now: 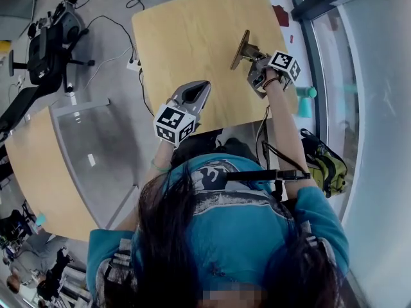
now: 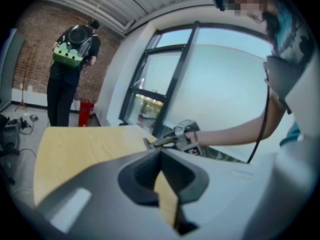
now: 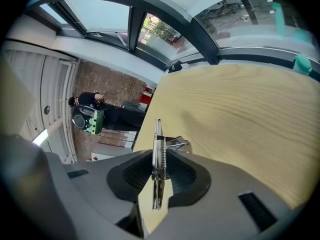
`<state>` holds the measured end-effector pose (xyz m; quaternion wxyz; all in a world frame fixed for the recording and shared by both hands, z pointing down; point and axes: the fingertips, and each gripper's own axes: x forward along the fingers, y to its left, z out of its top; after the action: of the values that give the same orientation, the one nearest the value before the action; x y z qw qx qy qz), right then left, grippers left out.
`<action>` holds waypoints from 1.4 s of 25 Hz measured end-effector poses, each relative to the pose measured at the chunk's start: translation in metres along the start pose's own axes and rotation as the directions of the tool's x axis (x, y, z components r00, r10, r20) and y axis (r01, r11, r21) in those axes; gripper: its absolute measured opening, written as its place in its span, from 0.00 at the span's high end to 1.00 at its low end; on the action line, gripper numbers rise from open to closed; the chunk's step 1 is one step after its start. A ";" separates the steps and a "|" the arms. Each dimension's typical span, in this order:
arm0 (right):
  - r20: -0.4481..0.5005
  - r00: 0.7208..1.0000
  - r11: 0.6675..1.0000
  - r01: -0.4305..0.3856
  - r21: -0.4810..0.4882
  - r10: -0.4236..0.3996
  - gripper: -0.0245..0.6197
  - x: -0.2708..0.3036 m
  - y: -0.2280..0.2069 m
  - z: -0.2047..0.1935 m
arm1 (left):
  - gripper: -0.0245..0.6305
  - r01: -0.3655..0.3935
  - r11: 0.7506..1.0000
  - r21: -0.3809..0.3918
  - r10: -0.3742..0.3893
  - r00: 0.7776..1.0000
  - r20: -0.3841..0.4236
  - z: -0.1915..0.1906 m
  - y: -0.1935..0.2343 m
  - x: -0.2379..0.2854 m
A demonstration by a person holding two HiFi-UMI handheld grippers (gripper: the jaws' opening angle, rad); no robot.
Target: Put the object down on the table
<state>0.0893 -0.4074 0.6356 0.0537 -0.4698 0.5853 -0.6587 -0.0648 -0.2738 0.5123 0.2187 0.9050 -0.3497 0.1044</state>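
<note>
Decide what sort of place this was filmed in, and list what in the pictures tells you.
Probably an open office or lab workspace: light wooden tables, cables trailing over the grey floor, and tall windows next to a brick wall.

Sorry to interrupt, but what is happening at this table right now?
A person holds a gripper in each hand over the wooden table. The right gripper has its tongs clamped on a thin board with a spring clip, held on edge above the tabletop and not yet laid flat. The left gripper is shut and holds nothing.
</note>
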 end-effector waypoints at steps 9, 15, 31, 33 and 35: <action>0.022 0.994 0.994 0.109 -0.018 -0.109 0.82 0.032 -0.034 0.012 | 0.98 -0.056 0.998 -0.036 0.057 0.998 0.005 -0.004 0.023 -0.012; 0.028 0.996 0.996 0.089 -0.006 -0.088 0.82 0.038 -0.037 0.006 | 0.98 -0.079 0.996 -0.046 0.080 0.997 0.006 -0.007 0.030 -0.018; 0.032 0.999 0.998 0.036 0.051 -0.037 0.78 -0.006 -0.026 0.000 | 0.98 -0.070 0.997 -0.026 0.070 0.998 0.009 -0.006 0.015 -0.019; 0.041 0.999 0.999 0.013 0.046 -0.015 0.78 -0.022 -0.022 -0.002 | 0.98 -0.060 0.998 -0.017 0.060 0.998 0.011 -0.006 0.007 -0.017; 0.041 0.999 0.999 -0.016 0.032 0.014 0.78 -0.038 -0.017 -0.005 | 0.97 -0.050 0.999 -0.008 0.050 0.999 0.012 -0.006 -0.002 -0.014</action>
<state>0.1152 -0.3753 0.6286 0.0783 -0.4777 0.5767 -0.6581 -0.0737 -0.2613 0.5116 0.2171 0.8958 -0.3740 0.1030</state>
